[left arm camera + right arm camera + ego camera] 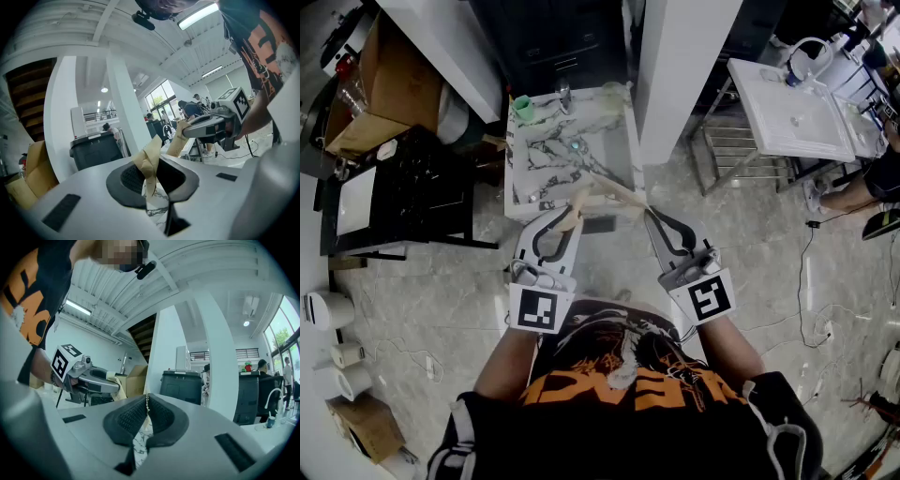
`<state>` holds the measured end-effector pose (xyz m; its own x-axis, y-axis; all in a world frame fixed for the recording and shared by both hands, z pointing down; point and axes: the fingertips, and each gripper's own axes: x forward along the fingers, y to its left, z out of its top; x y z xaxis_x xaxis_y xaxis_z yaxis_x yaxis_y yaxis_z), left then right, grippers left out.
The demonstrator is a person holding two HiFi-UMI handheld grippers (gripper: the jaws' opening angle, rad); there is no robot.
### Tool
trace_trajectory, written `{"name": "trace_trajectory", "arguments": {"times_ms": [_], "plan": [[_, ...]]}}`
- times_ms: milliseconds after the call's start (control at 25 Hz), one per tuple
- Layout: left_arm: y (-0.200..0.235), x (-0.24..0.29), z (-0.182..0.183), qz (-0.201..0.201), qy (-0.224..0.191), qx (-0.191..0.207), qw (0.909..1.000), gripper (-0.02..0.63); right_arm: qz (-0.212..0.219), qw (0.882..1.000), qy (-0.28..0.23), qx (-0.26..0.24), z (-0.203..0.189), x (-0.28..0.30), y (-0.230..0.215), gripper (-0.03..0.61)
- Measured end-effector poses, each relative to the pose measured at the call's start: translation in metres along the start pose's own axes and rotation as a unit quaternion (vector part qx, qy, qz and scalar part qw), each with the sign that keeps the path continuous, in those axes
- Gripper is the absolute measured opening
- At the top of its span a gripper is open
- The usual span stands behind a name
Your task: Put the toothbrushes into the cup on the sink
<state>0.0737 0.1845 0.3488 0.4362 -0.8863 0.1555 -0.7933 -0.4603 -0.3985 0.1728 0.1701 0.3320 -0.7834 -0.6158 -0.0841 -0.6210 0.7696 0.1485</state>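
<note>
A tan paper wrapper (pixel 602 195) is held between the two grippers just over the near edge of the marble sink (pixel 534 178). The left gripper (pixel 572 217) is clamped on its crumpled end, and the right gripper (pixel 649 214), at 3 o'clock of the left, is closed tight on a thin edge. What the wrapper contains is hidden. The green cup (pixel 522 108) is seen at 11 o'clock on the sink top, well apart from both grippers.
</note>
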Motion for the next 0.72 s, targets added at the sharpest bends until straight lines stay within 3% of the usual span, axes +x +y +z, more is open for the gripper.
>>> {"name": "trace_trajectory", "arguments": {"times_ms": [720], "plan": [[0.005, -0.015, 0.009, 0.030, -0.006, 0.016, 0.9994, 0.074, -0.002, 1.000, -0.015, 0.003, 0.012, -0.010, -0.005, 0.016]]}}
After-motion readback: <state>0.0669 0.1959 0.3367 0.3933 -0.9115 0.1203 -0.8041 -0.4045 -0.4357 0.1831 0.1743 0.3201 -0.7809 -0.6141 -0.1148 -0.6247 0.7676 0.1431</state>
